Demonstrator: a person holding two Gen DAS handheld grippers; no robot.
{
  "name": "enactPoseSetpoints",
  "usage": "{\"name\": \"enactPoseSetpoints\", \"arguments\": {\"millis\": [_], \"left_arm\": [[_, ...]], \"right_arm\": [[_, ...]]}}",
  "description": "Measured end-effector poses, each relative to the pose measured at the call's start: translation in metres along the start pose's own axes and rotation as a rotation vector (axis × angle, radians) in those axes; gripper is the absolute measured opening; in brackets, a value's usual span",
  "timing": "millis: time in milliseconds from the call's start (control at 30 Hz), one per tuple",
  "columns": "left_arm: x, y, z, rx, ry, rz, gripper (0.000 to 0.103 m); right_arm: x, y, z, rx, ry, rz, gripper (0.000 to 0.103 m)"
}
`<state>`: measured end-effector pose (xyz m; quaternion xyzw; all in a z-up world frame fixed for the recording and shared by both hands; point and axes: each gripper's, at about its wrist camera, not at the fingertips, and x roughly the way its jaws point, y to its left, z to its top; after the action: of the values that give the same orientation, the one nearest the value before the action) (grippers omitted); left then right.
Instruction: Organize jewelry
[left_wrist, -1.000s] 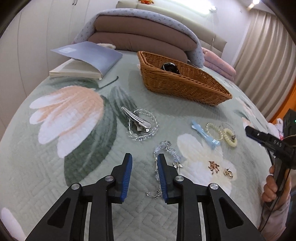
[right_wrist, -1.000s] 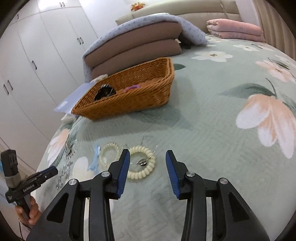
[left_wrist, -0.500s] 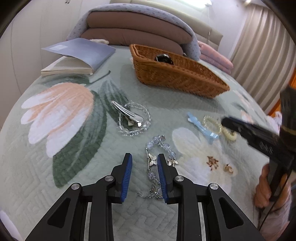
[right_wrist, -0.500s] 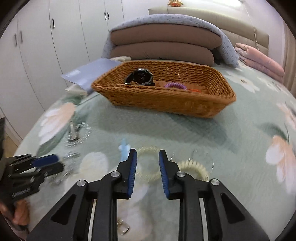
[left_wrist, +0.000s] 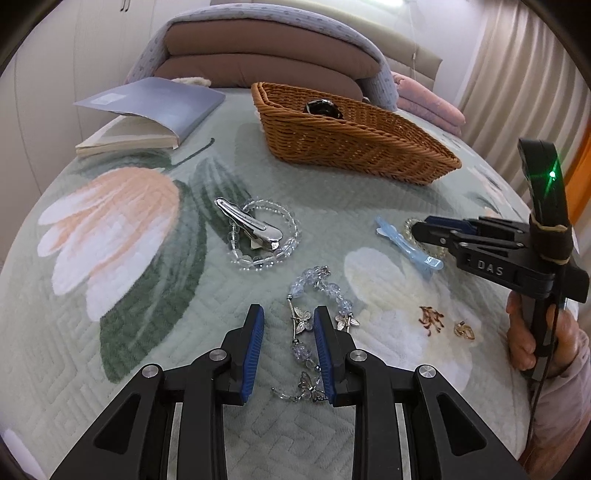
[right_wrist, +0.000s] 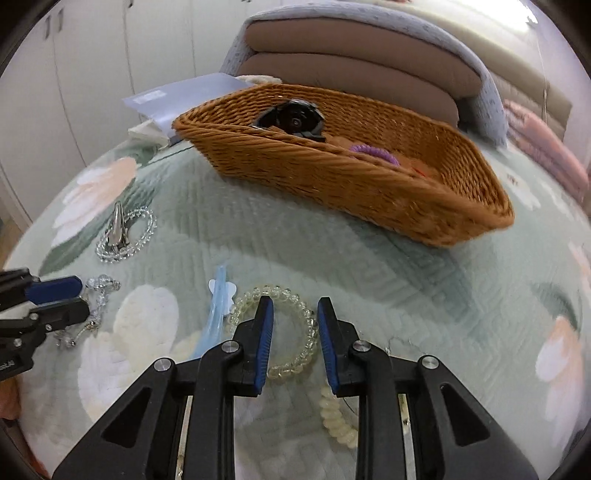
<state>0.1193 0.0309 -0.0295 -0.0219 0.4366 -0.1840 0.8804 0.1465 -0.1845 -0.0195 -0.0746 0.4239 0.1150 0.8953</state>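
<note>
My left gripper (left_wrist: 288, 328) is open and low over a butterfly bead bracelet (left_wrist: 310, 314) that lies on the bedspread; part of the chain runs between its jaws. My right gripper (right_wrist: 295, 325) is open over a pale yellow bead bracelet (right_wrist: 295, 325), one side of the ring between its jaws. It also shows in the left wrist view (left_wrist: 421, 230). A wicker basket (left_wrist: 354, 147) at the back holds a black watch (right_wrist: 295, 118) and a purple hair tie (right_wrist: 373, 152).
A silver hair clip (left_wrist: 251, 227) lies on a clear bead bracelet (left_wrist: 291, 243). A blue clip (left_wrist: 410, 247), a cream coil hair tie (right_wrist: 338, 424) and a gold earring (left_wrist: 465, 328) lie around. An open book (left_wrist: 147, 114) and pillows (left_wrist: 266, 62) sit behind.
My left gripper has moved forward so the butterfly bracelet runs between its jaws. My right gripper has swung left and down onto the yellow bead bracelet, its jaws a little wider.
</note>
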Motion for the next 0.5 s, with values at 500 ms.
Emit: {"name": "enactPoseSetpoints", "arguments": {"millis": [500], "left_arm": [[-0.003, -0.016, -0.002, 0.075, -0.031, 0.08, 0.006]], "right_arm": [[-0.025, -0.028, -0.006, 0.127, -0.128, 0.205, 0.011]]}}
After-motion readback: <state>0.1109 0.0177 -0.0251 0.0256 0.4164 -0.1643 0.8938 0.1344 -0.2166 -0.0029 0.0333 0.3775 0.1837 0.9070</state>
